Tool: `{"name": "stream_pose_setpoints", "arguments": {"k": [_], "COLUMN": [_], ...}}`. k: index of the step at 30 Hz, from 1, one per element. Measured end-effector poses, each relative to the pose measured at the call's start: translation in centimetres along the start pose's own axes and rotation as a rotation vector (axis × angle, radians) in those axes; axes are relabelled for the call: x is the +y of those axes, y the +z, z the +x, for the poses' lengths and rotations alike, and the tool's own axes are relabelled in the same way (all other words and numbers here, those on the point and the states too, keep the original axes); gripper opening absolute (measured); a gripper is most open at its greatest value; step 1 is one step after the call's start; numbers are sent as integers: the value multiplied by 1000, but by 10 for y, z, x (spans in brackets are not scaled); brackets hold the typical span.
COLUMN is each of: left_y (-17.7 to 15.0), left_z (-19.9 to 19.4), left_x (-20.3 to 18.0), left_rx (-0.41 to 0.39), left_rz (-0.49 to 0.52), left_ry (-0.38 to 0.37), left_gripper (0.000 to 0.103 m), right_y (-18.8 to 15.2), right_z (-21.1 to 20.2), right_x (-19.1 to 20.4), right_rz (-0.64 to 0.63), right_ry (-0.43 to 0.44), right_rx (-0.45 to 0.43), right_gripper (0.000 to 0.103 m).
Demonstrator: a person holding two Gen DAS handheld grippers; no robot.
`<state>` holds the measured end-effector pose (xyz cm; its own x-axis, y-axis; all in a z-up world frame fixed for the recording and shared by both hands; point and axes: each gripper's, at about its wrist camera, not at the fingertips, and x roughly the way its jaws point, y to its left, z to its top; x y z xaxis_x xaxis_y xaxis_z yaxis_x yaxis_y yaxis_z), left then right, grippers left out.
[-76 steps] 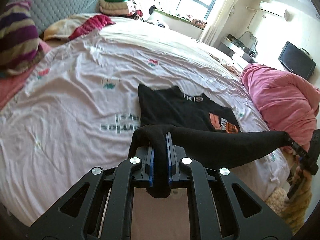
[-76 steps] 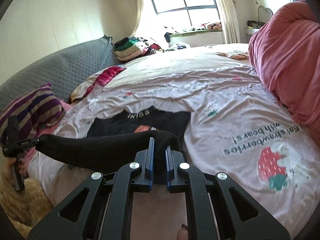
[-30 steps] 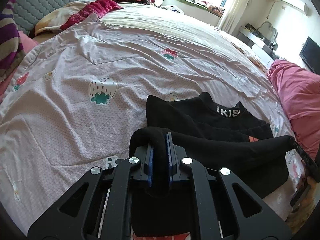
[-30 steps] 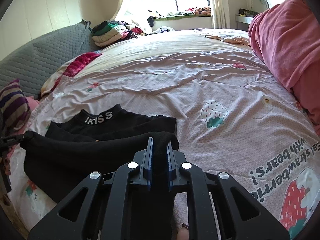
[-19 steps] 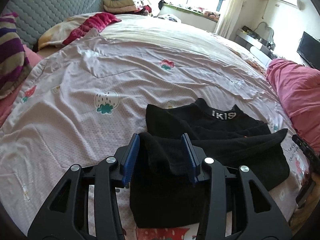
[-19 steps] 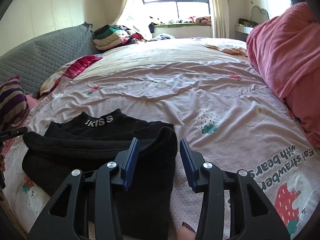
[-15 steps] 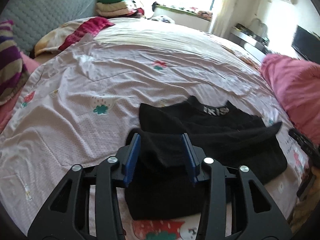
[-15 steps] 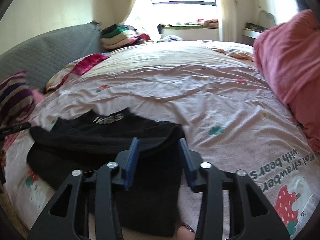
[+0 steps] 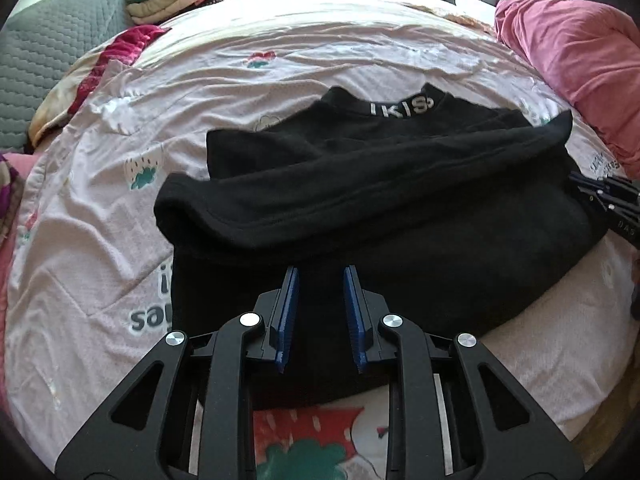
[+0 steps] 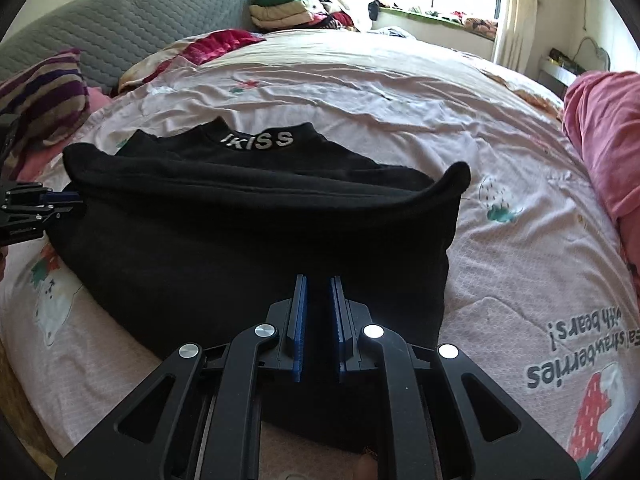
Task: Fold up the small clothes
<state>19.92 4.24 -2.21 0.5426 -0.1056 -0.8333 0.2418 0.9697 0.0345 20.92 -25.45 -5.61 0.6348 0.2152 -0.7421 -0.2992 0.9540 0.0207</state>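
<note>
A black top [image 9: 380, 208] with white "IKISS" lettering on its collar [image 10: 260, 141] lies folded on the pink strawberry-print bedsheet [image 9: 100, 240]. Its hem is laid over the body just short of the collar. My left gripper [image 9: 322, 276] hovers over the near part of the top, jaws apart and closing, with nothing pinched between the blue pads. My right gripper [image 10: 318, 284] hangs over the top's near right part, its jaws closing to a narrow slit and gripping no cloth. Each gripper also shows in the other's view: the right gripper [image 9: 608, 200] and the left gripper [image 10: 32, 208] sit at the top's side edges.
A bulky pink quilt [image 9: 580, 52] lies at the right side of the bed. A striped pillow [image 10: 44, 84] and a red cloth [image 10: 216, 46] lie by the grey quilted headboard [image 10: 132, 28]. Folded clothes [image 10: 288, 8] are stacked at the back near the window.
Both grippers let go of the black hem, which now rests on the top. They drew back toward the near edge and sank lower, and their jaws are narrower than half a second ago.
</note>
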Motion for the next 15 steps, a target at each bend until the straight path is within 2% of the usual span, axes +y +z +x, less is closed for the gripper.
{"name": "stream_pose_setpoints", "arguments": {"k": [3,8,10,15], "left_y": [7,22,26,39], "left_z": [4,23,27,34], "left_x": [0,3,6,25], "left_rx": [-18,-30,-58,-94], "left_rz": [5,9,18,-34], "left_ry": [17,38,59,49], "left_gripper": [21,22,29,32], "right_y": [6,17,23,29], "right_z": [5,19,24,29], "right_x": [-5,-11,-17,-38], "right_rz": [9,14,15,80], "right_ry": [-1,-13,-29,-40], "right_rx": [-1,11,5,-8], "right_gripper": [11,11,11,10]}}
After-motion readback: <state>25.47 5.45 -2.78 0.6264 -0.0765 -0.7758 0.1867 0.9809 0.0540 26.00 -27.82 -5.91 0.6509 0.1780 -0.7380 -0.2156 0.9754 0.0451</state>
